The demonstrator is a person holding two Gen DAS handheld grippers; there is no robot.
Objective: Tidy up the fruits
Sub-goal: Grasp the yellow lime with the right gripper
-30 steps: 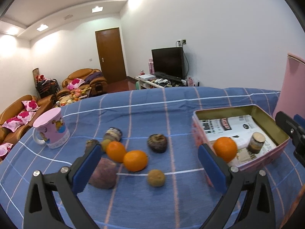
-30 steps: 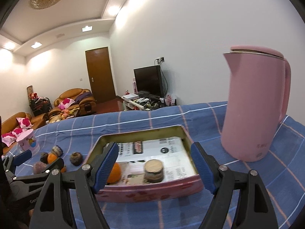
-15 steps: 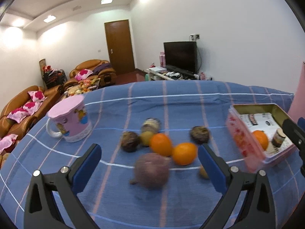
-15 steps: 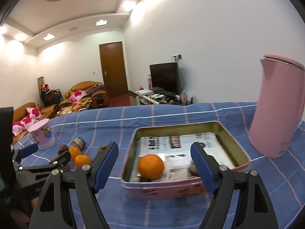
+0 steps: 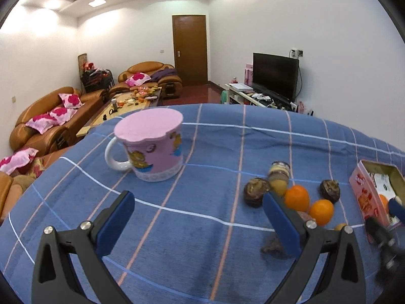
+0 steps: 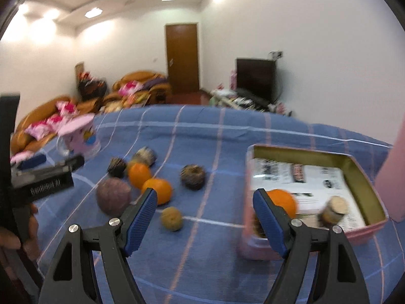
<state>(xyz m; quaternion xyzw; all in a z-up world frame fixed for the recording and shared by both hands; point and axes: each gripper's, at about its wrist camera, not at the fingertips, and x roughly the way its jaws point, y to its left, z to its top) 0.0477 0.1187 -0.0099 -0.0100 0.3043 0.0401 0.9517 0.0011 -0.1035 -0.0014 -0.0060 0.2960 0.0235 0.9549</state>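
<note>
- Right wrist view is showing your right gripper (image 6: 205, 211) spread wide with nothing between its pads, hanging over the blue cloth (image 6: 202, 131) between the loose fruit and the pink tin (image 6: 316, 228).
- The small tan fruit (image 6: 172, 218) is lying just ahead and a little left of centre, nearest the left pad; the two oranges (image 6: 149, 179) and the purple fruit (image 6: 113, 198) are sitting further left.
- One orange (image 6: 282, 201) is already resting in the tin, off to the right.
- Left wrist view is showing your left gripper (image 5: 198, 224) released too, aiming at bare cloth below the pink mug (image 5: 152, 147), with the fruit off its right finger.
- You are likely better placed with the right hand for the tan fruit.
</note>
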